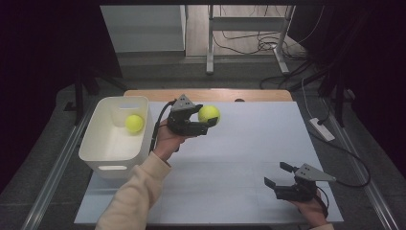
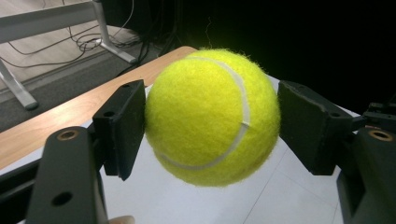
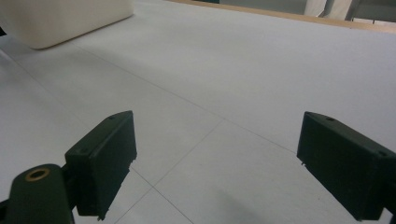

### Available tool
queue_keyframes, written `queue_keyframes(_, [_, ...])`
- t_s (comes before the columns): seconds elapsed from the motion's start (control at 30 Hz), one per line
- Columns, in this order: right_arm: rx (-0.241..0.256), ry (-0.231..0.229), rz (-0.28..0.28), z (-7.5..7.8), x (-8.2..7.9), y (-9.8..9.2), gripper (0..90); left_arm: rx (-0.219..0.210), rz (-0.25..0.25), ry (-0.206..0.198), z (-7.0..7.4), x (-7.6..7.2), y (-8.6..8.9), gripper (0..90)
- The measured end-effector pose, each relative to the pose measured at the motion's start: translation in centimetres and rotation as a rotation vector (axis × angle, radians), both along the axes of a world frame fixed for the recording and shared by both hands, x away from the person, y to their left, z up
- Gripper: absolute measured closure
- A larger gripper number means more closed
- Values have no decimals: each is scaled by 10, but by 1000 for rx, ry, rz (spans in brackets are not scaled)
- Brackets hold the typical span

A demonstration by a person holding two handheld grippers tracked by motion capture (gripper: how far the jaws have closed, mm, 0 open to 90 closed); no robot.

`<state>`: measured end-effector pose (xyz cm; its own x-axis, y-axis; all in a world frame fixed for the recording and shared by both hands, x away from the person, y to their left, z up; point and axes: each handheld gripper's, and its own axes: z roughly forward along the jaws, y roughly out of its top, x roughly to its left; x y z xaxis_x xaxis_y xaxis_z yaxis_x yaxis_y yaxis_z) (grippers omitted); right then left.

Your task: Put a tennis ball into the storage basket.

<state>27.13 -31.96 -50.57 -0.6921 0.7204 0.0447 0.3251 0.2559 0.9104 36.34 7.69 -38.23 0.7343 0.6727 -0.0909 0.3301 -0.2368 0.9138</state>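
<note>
High view: left claw (image 1: 207, 118) grips ball (image 1: 209, 114), ball's near side hidden.

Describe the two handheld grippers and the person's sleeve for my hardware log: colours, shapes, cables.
Both the left gripper and the right gripper are black, each with a grey three-cornered plate on top and a black cable trailing away. Their fingers are flat, blocky black pads with small holes, on arms with brass-coloured bushings. The left forearm wears a cream sleeve.

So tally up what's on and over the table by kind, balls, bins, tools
Tennis balls: 2, one held in the left tool, one in the bin
White bin: 1
Tools: 2, the right tool open and holding nothing
Total: 5
</note>
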Motion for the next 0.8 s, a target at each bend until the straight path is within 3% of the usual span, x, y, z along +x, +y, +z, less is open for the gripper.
queue_keyframes(0.8, [-1,-1,0,0,1,0,115,-28,50,-26,10,-7,26,278])
